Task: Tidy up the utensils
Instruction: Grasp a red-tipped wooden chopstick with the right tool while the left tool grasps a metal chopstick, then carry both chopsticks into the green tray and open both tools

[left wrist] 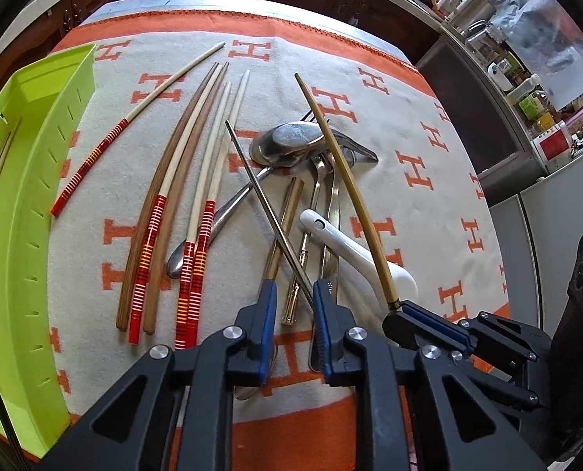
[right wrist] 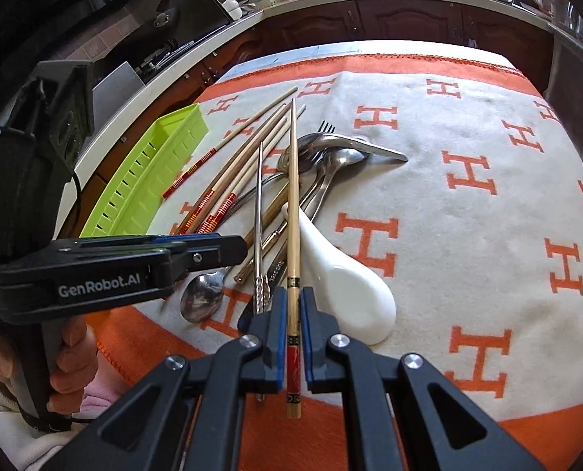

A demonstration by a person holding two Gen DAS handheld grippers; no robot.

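Kitchen table under an orange-and-cream blanket (right wrist: pixel 468 180), cabinets behind; green tray (left wrist: pixel 20 212) at its left edge. The right gripper (right wrist: pixel 290 314) clamps a bamboo chopstick (right wrist: pixel 292 204); the left gripper (left wrist: pixel 293 298), jaws narrowed, straddles a metal chopstick (left wrist: pixel 260 200) without visibly pinching it. Advice: lift each clear of the spoon pile (left wrist: pixel 291 145) before swinging trayward.
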